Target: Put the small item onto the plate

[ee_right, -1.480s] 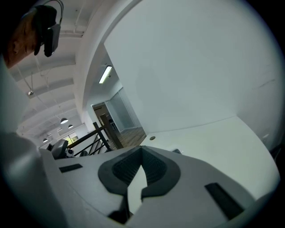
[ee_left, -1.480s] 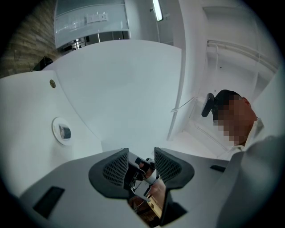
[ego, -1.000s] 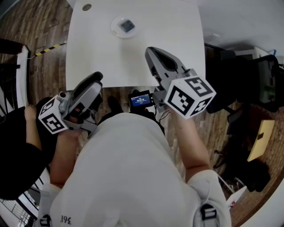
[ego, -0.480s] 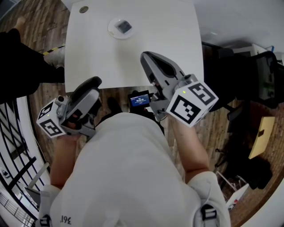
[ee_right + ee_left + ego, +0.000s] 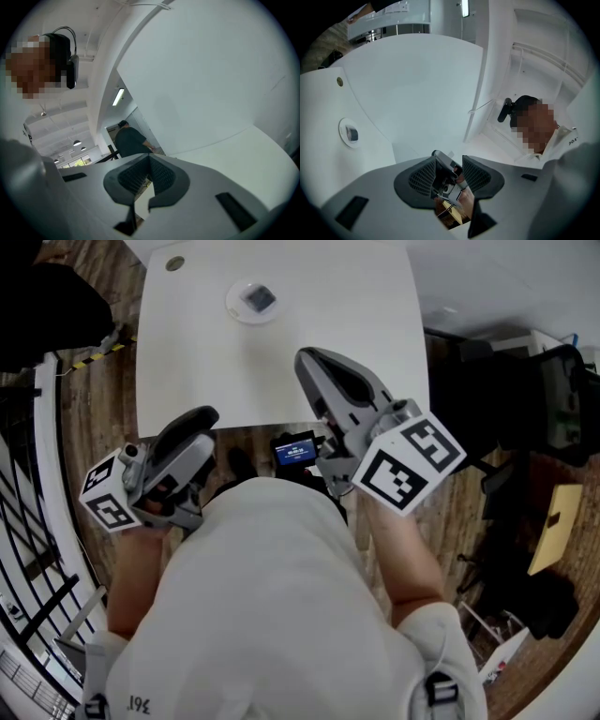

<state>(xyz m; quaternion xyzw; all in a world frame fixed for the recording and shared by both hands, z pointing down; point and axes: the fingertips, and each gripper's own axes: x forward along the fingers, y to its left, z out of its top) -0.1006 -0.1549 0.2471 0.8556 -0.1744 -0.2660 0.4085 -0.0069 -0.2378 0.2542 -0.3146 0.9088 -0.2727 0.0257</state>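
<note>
A small round white plate (image 5: 234,307) sits near the far edge of the white table (image 5: 356,296), and a small dark square item (image 5: 258,298) lies on it. The left gripper view shows the same plate (image 5: 344,140) and item (image 5: 352,135) at the left. My left gripper (image 5: 195,418) hangs just off the table's near edge, jaws open, nothing held between its pads (image 5: 423,177). My right gripper (image 5: 306,360) reaches over the table's near part, well short of the plate. Its jaws are shut and empty, with the pads (image 5: 161,174) meeting.
A dark round grommet (image 5: 174,263) marks the table's far left corner. A small lit screen (image 5: 296,450) sits in front of the wearer's chest. A person in dark clothes (image 5: 42,296) stands at the far left by a railing (image 5: 37,521). Black chairs (image 5: 553,399) stand to the right.
The person in dark clothes has moved from the left side up to the far left corner. Both grippers have stayed nearly where they were.
</note>
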